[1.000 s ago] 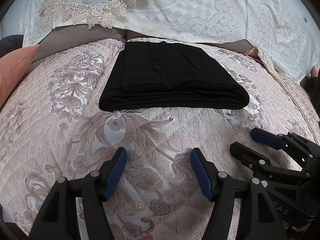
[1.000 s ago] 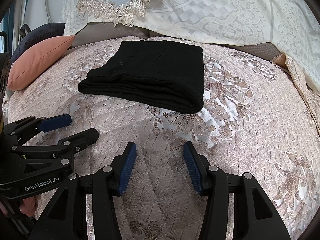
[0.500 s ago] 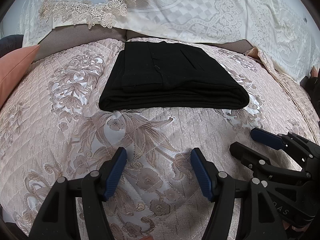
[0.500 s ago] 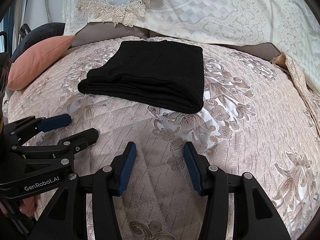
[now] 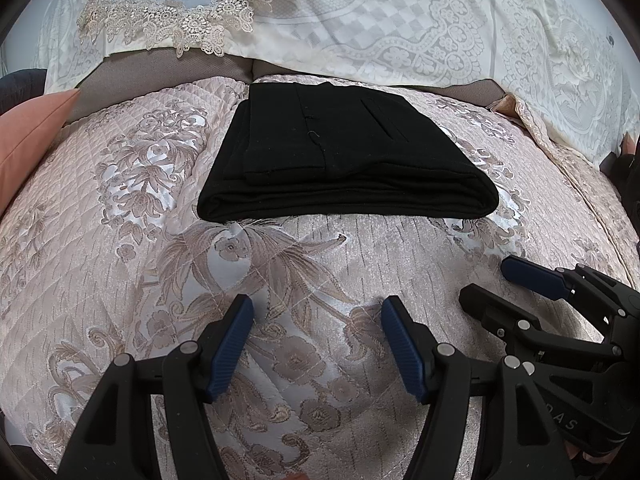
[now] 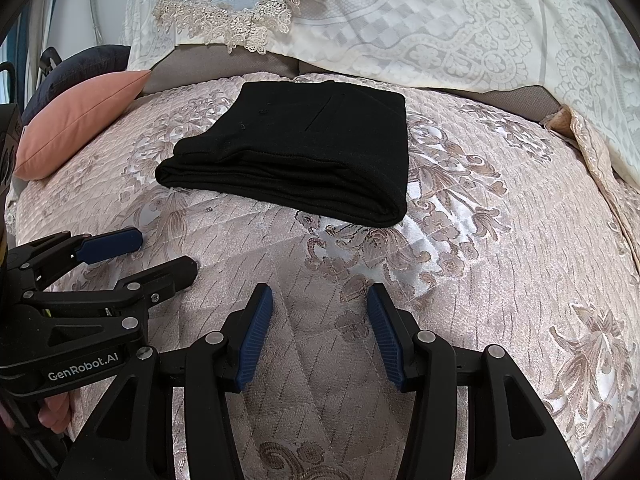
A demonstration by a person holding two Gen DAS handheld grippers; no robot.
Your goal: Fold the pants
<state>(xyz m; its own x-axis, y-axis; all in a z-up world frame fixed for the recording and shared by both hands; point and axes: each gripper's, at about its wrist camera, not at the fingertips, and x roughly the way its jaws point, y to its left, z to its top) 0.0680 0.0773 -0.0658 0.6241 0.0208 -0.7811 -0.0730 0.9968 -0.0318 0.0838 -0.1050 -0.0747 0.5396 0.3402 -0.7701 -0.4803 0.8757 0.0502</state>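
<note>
Black pants (image 5: 344, 160): folded into a flat, compact rectangle of several layers, lying on the quilted bedspread (image 5: 120, 264). In the left wrist view the bundle sits in the upper centre of the frame, its thick folded edge toward the camera. In the right wrist view it sits upper centre, slightly left, with a rounded fold at its lower right corner. Nothing touches it.

Left gripper (image 5: 316, 340): lower centre of its own view, black frame with blue ribbed fingers (image 5: 232, 348). The fingers stand apart, released, with only bedspread between them. It hovers well short of the pants. It also shows at the lower left of the right wrist view, where it bears the lettering "GenRobot.AI".

Right gripper (image 6: 316, 332): lower centre of its own view, same build, blue fingers (image 6: 256, 336) spread and released, nothing between them. It shows too at the lower right of the left wrist view. The two grippers sit side by side, near each other, both apart from the pants.

Bedspread: pale pink, quilted, with a shiny floral pattern.

Lace cover (image 5: 400, 28): cream white, draped across the top of both frames behind the pants.

Pink cushion (image 6: 80, 124): upper left of the right wrist view, at the bedspread's edge.
</note>
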